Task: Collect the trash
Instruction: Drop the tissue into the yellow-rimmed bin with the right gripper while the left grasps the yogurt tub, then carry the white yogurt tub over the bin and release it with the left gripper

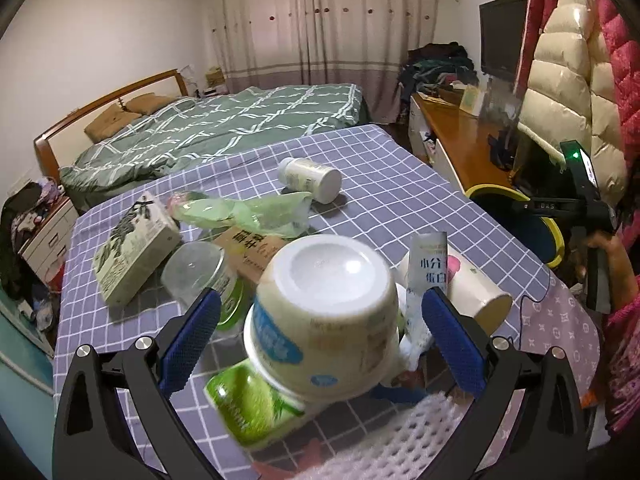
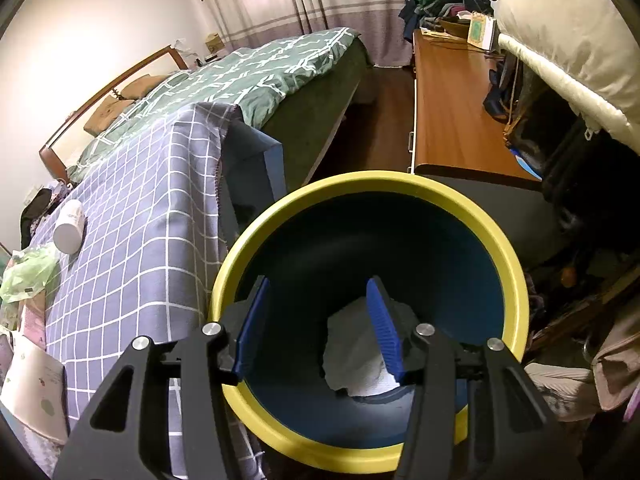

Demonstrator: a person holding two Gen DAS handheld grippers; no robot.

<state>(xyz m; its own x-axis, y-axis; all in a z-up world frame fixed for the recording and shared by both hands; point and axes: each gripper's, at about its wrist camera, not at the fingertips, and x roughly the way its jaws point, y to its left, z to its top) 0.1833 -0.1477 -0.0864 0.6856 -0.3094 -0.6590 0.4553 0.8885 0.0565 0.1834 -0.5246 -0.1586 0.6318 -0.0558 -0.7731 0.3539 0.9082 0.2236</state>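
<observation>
1. Left wrist view: the left hand-held gripper (image 1: 320, 344) fills the lower part of the frame, its jaws wide apart. An upside-down white yogurt cup (image 1: 324, 320) with a blue label stands between the blue pads, but the pads do not press on it.
2. The cup rests on a green carton (image 1: 252, 404) at the bottom centre, on the desk (image 1: 400, 184) with the grey checked cloth.
3. More trash lies on the desk: a clear plastic cup (image 1: 200, 272) at centre left, a printed box (image 1: 132, 252) further left, a green plastic bag (image 1: 248, 212) above them, a white bottle (image 1: 312, 178) lying on its side in the upper centre, and a paper cup (image 1: 476, 284) on its side at the right.
4. At the right edge the right hand-held gripper (image 1: 580, 204) is seen from the side, above the yellow-rimmed bin (image 1: 556, 240).
5. Right wrist view: the right hand-held gripper (image 2: 320, 328) hangs over the bin (image 2: 360, 188), which fills the centre of the frame. Its jaws are half open and hold nothing.
6. A crumpled white tissue (image 2: 360, 352) lies at the bottom of the bin, behind the right pad.
7. The desk (image 2: 140, 220) is at the left, just beside the bin.
</observation>
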